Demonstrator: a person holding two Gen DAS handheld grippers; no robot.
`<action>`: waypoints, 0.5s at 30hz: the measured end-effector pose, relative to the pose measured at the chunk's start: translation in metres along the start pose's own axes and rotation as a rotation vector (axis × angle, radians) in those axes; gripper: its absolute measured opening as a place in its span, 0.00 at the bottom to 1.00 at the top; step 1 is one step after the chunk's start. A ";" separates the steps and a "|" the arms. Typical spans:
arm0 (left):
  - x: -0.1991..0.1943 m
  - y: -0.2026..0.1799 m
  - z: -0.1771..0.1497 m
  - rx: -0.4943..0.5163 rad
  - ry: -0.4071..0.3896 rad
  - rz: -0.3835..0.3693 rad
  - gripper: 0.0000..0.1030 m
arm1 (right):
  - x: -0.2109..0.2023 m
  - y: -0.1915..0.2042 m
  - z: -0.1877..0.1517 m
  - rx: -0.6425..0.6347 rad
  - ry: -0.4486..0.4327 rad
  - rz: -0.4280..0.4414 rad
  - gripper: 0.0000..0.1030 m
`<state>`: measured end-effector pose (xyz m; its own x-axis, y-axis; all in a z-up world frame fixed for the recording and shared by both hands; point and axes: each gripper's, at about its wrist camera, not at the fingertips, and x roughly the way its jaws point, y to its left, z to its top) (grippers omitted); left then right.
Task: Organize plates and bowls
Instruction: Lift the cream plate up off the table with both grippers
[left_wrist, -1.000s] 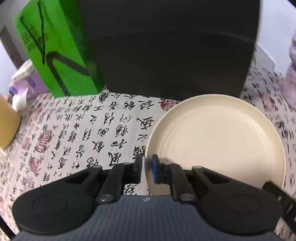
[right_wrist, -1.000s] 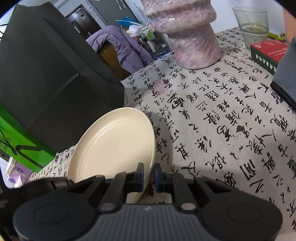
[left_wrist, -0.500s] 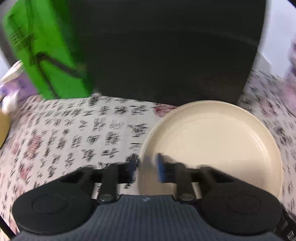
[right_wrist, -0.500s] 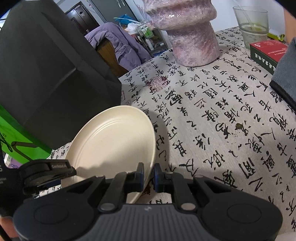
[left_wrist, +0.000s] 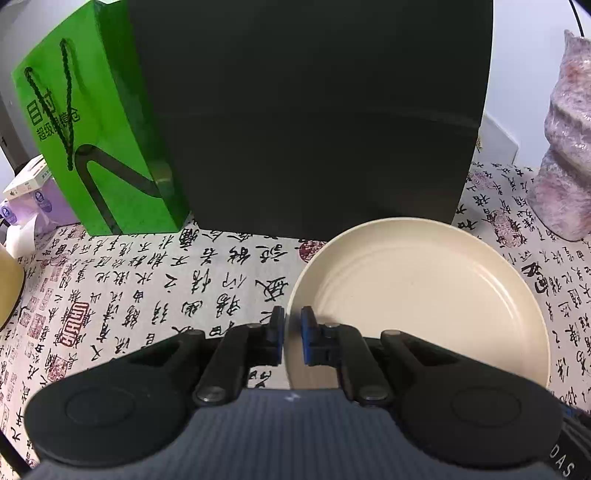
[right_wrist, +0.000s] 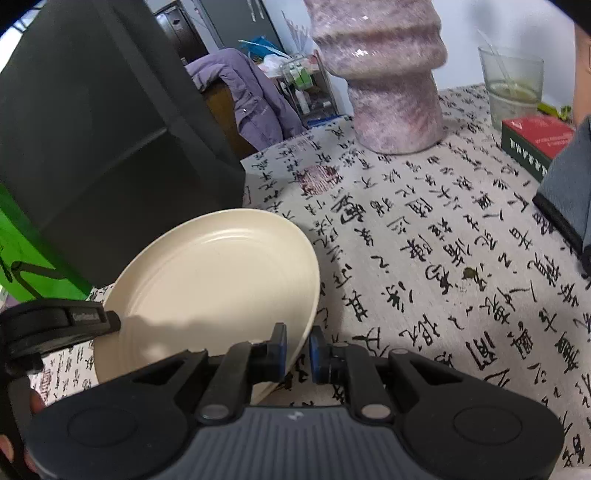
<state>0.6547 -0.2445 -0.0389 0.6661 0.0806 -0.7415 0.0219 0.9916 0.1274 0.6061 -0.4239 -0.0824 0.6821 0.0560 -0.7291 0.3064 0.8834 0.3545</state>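
A cream plate (left_wrist: 417, 302) is held above the calligraphy-print tablecloth (left_wrist: 147, 288) by both grippers. My left gripper (left_wrist: 292, 334) is shut on the plate's left rim. My right gripper (right_wrist: 297, 347) is shut on its right rim, and the plate (right_wrist: 214, 288) tilts up to the left there. The left gripper's body (right_wrist: 59, 325) shows at the plate's far side in the right wrist view. A yellowish dish edge (left_wrist: 9, 291) sits at the far left of the left wrist view.
A big black box (left_wrist: 314, 118) stands just behind the plate, with a green paper bag (left_wrist: 92, 147) to its left. A purple-pink vase (right_wrist: 388, 81), a glass (right_wrist: 513, 85), a red-topped box (right_wrist: 535, 140) and a grey cloth (right_wrist: 569, 192) stand to the right.
The plate has been lifted and carried slightly, staying in both grippers. The left view shook and settled; the left gripper's body now shows more in the right view.
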 end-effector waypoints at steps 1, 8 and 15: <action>-0.001 0.002 0.000 -0.003 -0.002 -0.008 0.09 | -0.002 0.001 0.000 -0.008 -0.010 -0.002 0.12; -0.020 0.021 -0.002 -0.030 -0.030 -0.050 0.09 | -0.015 0.009 -0.002 -0.050 -0.044 0.019 0.12; -0.043 0.044 -0.008 -0.063 -0.057 -0.066 0.09 | -0.041 0.022 -0.006 -0.099 -0.099 0.057 0.12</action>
<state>0.6215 -0.2039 -0.0066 0.7058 0.0110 -0.7083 0.0213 0.9991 0.0367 0.5809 -0.4039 -0.0486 0.7603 0.0655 -0.6463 0.2014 0.9221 0.3304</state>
